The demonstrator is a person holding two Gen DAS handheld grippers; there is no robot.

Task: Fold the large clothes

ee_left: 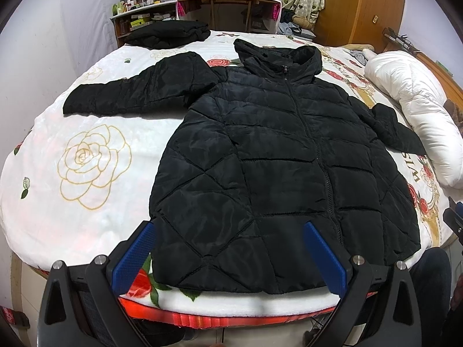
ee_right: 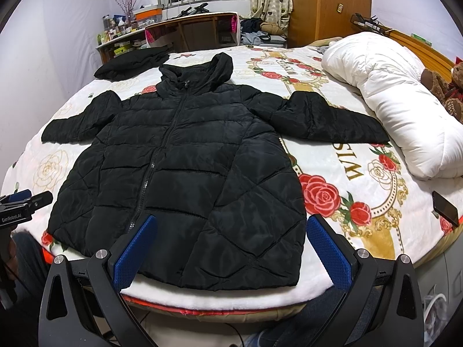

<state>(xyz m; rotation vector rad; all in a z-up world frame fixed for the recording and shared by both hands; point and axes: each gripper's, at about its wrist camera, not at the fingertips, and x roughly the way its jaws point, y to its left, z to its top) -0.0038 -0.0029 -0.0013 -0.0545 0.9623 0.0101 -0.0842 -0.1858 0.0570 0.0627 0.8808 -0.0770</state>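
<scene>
The black quilted jacket (ee_left: 277, 156) lies face up and zipped across the middle of both frames, spread flat on the flowered bed cover (ee_left: 86, 156), hood toward the top and hem at the near bed edge. No fold looks started. A sensible first move, I judge, is to bring each sleeve in over the chest: pinch near the cuff, lift just clear, and lay it flat so the puffy fill does not bunch. The left sleeve (ee_left: 139, 92) stretches to the upper left of the left wrist view; the right sleeve (ee_right: 327, 118) reaches toward the white duvet (ee_right: 405, 110) at the right of the right wrist view.

The fabric is shiny and padded, likely slippery and springy.

The left tongs (ee_left: 230, 257) and the right tongs (ee_right: 231, 251) both hover over the hem, spread wide and holding nothing. A second dark garment (ee_left: 170, 36) sits folded at the upper left.
</scene>
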